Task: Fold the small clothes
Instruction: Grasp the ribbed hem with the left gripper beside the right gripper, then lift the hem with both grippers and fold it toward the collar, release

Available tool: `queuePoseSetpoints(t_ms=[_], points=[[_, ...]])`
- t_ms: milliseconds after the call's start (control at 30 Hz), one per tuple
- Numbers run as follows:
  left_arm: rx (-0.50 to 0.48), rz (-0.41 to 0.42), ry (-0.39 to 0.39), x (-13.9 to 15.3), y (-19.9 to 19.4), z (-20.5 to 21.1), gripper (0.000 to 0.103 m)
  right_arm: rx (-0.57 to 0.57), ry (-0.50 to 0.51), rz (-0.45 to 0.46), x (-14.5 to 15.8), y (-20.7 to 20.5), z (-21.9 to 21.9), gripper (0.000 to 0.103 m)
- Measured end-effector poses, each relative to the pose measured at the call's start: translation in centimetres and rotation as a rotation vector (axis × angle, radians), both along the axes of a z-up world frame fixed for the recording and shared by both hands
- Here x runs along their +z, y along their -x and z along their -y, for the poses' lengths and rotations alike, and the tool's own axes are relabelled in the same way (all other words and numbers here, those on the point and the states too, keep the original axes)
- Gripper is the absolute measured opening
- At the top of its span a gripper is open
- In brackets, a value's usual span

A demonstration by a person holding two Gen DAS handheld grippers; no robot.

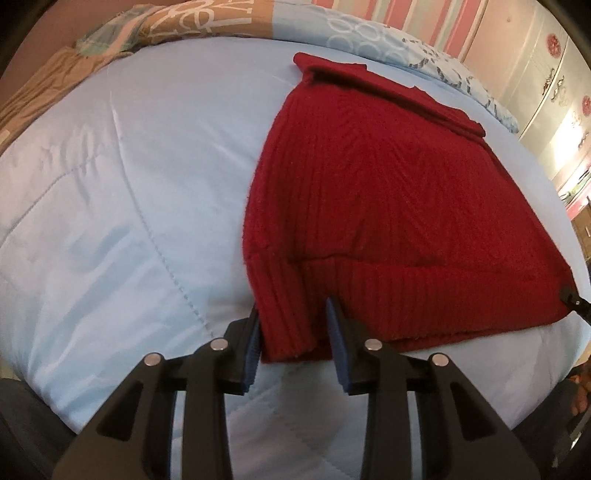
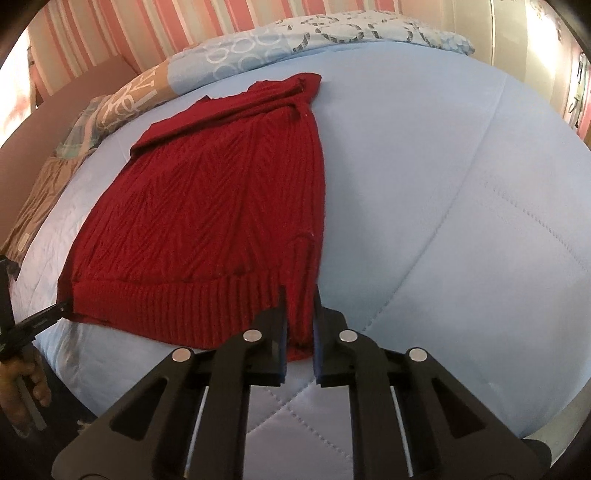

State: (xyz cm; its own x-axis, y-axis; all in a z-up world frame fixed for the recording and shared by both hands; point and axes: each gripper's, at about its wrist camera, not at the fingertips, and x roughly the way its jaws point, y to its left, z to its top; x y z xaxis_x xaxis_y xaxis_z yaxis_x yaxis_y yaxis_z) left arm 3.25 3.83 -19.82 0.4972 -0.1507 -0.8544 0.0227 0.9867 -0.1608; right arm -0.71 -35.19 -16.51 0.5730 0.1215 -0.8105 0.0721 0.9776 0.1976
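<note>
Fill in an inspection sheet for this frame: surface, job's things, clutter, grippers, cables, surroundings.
Surface: light blue quilt, smooth, a few creases on one side.
Job's things: red sweater lies flat, sleeves folded in, hem toward the cameras.
Clutter: patterned pillows along the far edge; nothing else on the quilt.
Grippers: left gripper straddles one hem corner, fabric between the jaws, a gap showing on one side; right gripper shut on the other hem corner.
Cables: nothing seen.
Surroundings: striped wall, pale wardrobe.
</note>
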Motion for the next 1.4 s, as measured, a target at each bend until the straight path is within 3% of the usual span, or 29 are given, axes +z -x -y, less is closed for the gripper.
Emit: queuePoseSetpoints(t_ms=[33, 100, 167, 433, 767, 1067, 1233, 1400], points=[[-0.006, 0.001, 0.006, 0.0, 0.0, 0.0, 0.028, 0.0, -0.001, 0.001, 0.1, 0.0, 0.0, 0.01], [-0.02, 0.004, 0.004, 0.2, -0.1, 0.1, 0.013, -0.001, -0.003, 0.002, 0.1, 0.0, 0.0, 0.01], [-0.014, 0.005, 0.005, 0.4, -0.2, 0.0, 0.009, 0.0, -0.004, 0.003, 0.2, 0.0, 0.0, 0.01], [0.012, 0.046, -0.033, 2.2, 0.2, -0.1, 0.007, 0.003, 0.026, 0.036, 1.6, 0.0, -0.1, 0.01], [-0.003, 0.189, -0.057, 8.4, -2.6, 0.1, 0.007, 0.031, 0.077, 0.146, 7.0, -3.4, -0.2, 0.01], [0.011, 0.277, -0.049, 13.4, -11.6, 0.6, 0.007, 0.041, 0.061, 0.217, 10.9, -10.6, 0.7, 0.01], [0.045, 0.287, -0.059, 14.3, -18.3, 0.6, 0.007, 0.014, 0.001, 0.215, 12.2, -17.6, 1.8, 0.01], [0.088, 0.267, -0.04, 14.3, -25.3, 0.6, 0.007, -0.034, -0.075, 0.185, 11.4, -25.2, 3.5, 0.01]])
